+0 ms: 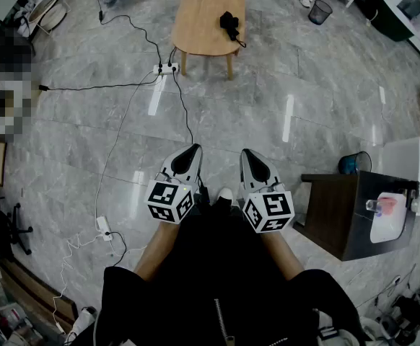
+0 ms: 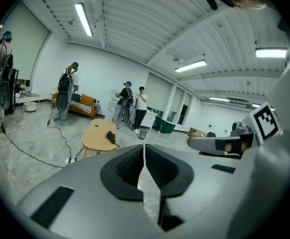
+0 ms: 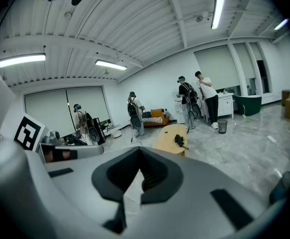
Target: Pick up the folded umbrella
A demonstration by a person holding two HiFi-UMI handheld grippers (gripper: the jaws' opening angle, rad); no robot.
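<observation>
The oval pale wooden table (image 1: 203, 13) is sitting far ahead. The left gripper (image 1: 190, 152) and right gripper (image 1: 249, 154) are hovering side by side (both pinched closed, empty), well short of the black folded umbrella (image 1: 229, 24) lying near the tabletop's right edge.

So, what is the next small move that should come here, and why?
Probably a step forward toward the wooden table. The folded umbrella lies on it, far ahead across the floor, out of reach. The left gripper and the right gripper are close to the person's body, both shut and empty. Opening the jaws can likely wait until the table is near.
</observation>
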